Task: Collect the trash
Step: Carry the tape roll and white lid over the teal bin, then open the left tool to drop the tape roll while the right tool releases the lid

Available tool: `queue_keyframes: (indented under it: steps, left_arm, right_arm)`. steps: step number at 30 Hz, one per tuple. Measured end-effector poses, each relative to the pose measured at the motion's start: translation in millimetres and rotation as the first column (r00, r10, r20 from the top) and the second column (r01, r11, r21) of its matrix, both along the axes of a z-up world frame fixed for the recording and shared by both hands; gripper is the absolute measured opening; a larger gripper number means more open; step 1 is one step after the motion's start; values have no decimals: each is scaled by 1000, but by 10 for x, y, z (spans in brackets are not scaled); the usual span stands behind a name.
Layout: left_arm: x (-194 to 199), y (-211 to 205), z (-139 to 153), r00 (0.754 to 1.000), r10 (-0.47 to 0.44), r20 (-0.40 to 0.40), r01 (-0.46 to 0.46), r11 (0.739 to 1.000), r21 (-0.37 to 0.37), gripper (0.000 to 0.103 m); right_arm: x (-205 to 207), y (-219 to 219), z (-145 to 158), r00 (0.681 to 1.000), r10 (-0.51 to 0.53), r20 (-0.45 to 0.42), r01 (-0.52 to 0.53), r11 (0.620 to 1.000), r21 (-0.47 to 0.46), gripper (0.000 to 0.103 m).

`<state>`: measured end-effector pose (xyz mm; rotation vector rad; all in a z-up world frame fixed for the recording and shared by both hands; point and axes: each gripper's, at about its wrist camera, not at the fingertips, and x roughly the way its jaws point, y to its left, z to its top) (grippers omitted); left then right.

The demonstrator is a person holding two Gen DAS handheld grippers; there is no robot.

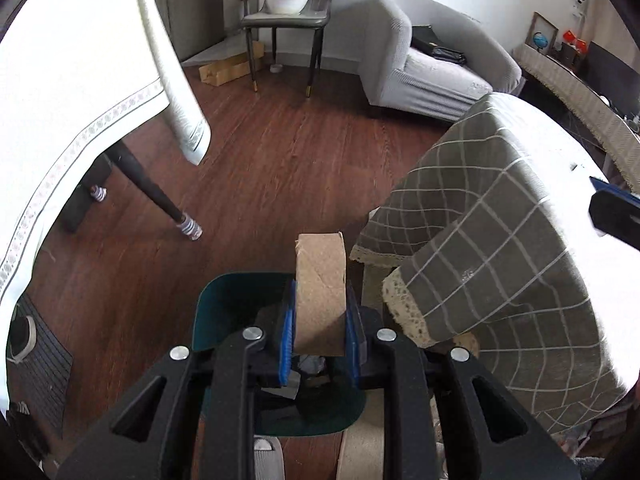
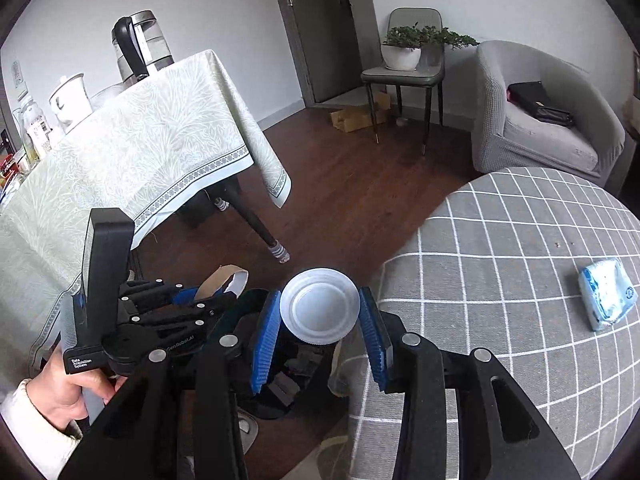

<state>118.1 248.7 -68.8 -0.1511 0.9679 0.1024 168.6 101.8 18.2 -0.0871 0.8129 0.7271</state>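
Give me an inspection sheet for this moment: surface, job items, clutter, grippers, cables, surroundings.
Surface: grey checked tablecloth on the round table; wood floor beside it.
Job's things: flattened cardboard tube in the left gripper; white plastic cup, bottom facing the camera, between the right gripper's pads; dark green bin on the floor under both.
Clutter: blue-and-white tissue pack left on the checked cloth.
Grippers: left gripper shut on the tube; right gripper shut on the cup, both above the bin.
Cables: nothing seen.
Surroundings: second table with pale green cloth and kettle; grey armchair; chair with potted plant.
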Motion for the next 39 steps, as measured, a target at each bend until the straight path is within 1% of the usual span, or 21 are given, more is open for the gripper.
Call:
queue_keyframes:
  steps: [7,12,13,14,15,16,19,23,31,35,39]
  left_arm:
    - [-61,206,-238,998,14,-68,-15,1000,-12,23]
    - [-76,284,-412,993,12,-120,-17,999,-40,23]
    - [-84,302,-454,991,11,-133,-17,999,-42,25]
    - [-95,322,-489,989,12,-144,-18,999,-37,33]
    - [-101,331,-508,989,15,-147,-19,999,-29,35]
    - [-114,351,-529,988,17,-151,-21,1000,-22,38]
    - [-168,435,-566,986,33,-162,-38,999,-24,40]
    - [-224,549,-518,988,50,-144,-55,998,-31,51]
    - [-363,747,-311,996,55,-71,-58,998,-31,64]
    - [-445,857,-212,997,70,-39,-70,997,-21,69]
    - [-518,979,-140,996,84,-17,-84,996,-15,70]
  right_arm:
    - [-7,312,-28,999,40,-3,-40,999,1,40]
    - [9,505,-76,998,60,-12,-60,998,-10,40]
    - [10,538,-87,998,63,-13,-63,998,-12,40]
    - [13,574,-98,998,66,-15,-66,998,-13,40]
    - [12,603,-108,997,69,-17,-69,998,-15,40]
    - [11,624,-120,997,71,-18,-72,997,-16,40]
    - [16,697,-155,997,77,-24,-77,997,-19,40]
    - [33,832,-233,996,84,-39,-85,996,-23,40]
    - [108,1132,-506,991,97,-92,-102,993,-50,40]
    - [127,1301,-678,987,105,-123,-114,991,-71,40]
    - [147,1505,-870,981,109,-159,-124,988,-89,40]
